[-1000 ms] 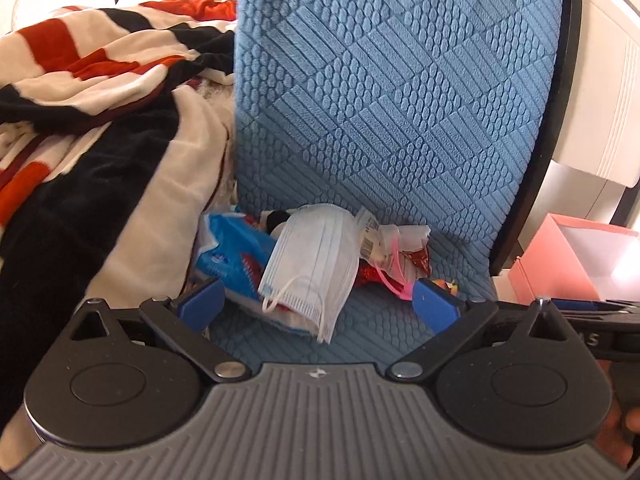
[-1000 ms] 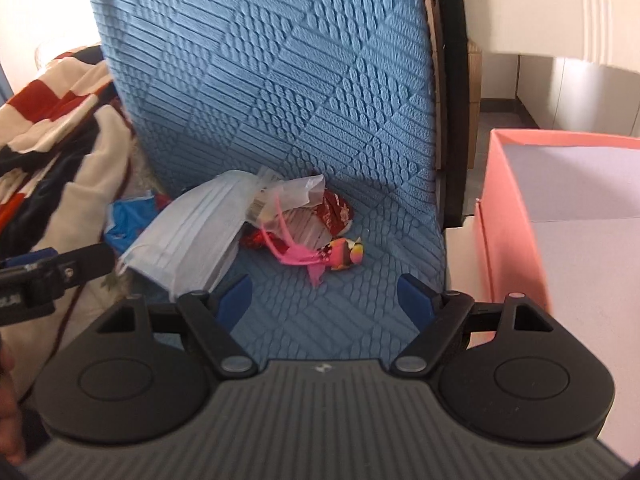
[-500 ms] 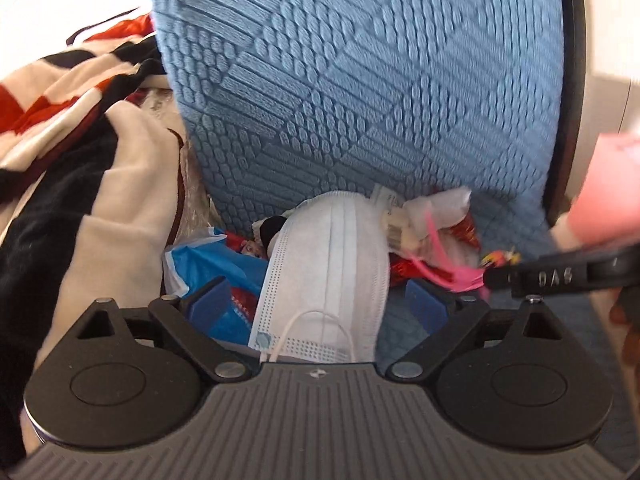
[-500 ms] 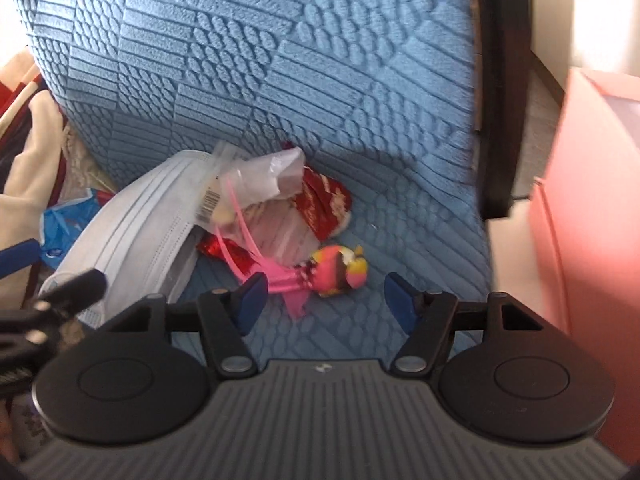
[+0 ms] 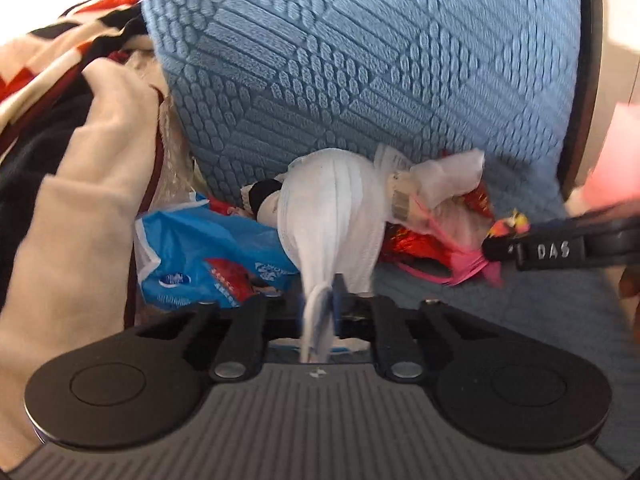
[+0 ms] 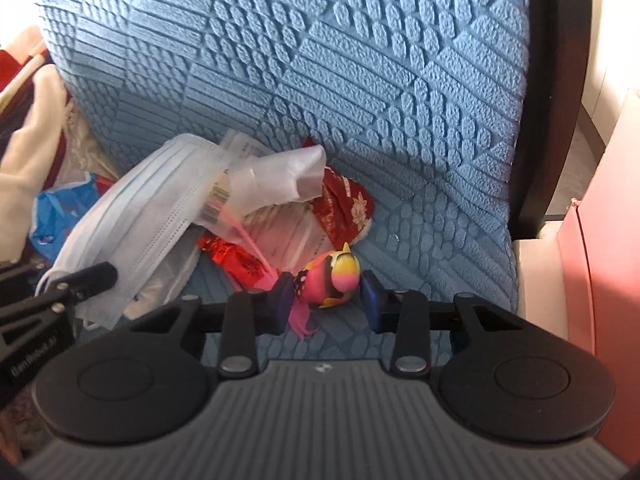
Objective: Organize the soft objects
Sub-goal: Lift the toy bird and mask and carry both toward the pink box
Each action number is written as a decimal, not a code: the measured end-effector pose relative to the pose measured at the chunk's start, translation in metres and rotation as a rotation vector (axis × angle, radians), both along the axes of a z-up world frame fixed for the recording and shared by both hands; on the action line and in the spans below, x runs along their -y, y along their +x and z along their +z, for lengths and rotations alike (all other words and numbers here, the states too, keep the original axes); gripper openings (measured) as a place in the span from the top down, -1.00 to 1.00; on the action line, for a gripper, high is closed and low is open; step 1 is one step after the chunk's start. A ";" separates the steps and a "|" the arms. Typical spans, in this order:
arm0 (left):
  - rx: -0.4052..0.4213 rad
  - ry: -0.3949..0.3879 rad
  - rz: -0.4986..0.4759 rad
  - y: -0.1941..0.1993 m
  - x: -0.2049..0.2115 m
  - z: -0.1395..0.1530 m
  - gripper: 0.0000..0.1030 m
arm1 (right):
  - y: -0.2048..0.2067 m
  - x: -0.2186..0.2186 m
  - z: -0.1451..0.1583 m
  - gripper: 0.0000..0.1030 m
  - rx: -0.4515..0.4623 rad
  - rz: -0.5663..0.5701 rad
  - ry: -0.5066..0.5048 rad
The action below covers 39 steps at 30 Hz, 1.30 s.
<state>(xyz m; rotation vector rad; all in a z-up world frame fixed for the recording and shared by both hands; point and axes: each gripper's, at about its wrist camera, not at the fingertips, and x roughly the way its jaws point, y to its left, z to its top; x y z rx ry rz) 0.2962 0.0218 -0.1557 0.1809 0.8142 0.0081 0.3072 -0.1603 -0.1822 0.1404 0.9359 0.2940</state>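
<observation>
A white pleated face mask [image 5: 332,216] lies on a blue textured chair seat [image 5: 420,292]. My left gripper [image 5: 322,308] is shut on its near edge, the cloth bunched between the pads. A small pink and yellow toy fish [image 6: 328,280] with pink ribbons sits between the blue pads of my right gripper [image 6: 325,300]. Those jaws are closing and stand just either side of the toy. The mask [image 6: 152,200] also shows in the right wrist view, with my left gripper's fingers [image 6: 80,280] at its lower edge.
A clear plastic bag [image 6: 280,176], a red patterned pouch [image 6: 344,204] and a red foil wrapper [image 6: 232,256] are piled behind the toy. A blue plastic packet [image 5: 200,256] lies left of the mask. A striped blanket [image 5: 60,120] is heaped on the left. A pink box [image 6: 600,240] stands right.
Both grippers came down and forward to the pile. The left jaws shut on the mask's edge. The right jaws narrowed around the toy fish.
</observation>
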 end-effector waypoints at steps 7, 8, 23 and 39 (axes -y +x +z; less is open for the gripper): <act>0.021 -0.185 0.057 -0.028 -0.005 0.024 0.89 | -0.035 0.005 0.025 0.24 0.016 0.029 -0.014; 0.023 -0.208 0.069 -0.033 -0.005 0.026 0.89 | -0.042 0.004 0.028 0.24 0.022 0.032 -0.030; -0.068 -0.310 0.092 -0.089 -0.010 0.027 0.90 | -0.110 0.008 0.064 0.25 0.055 0.073 -0.128; -0.016 -0.402 0.101 -0.151 0.002 0.040 0.91 | -0.173 0.020 0.069 0.25 0.074 0.029 -0.093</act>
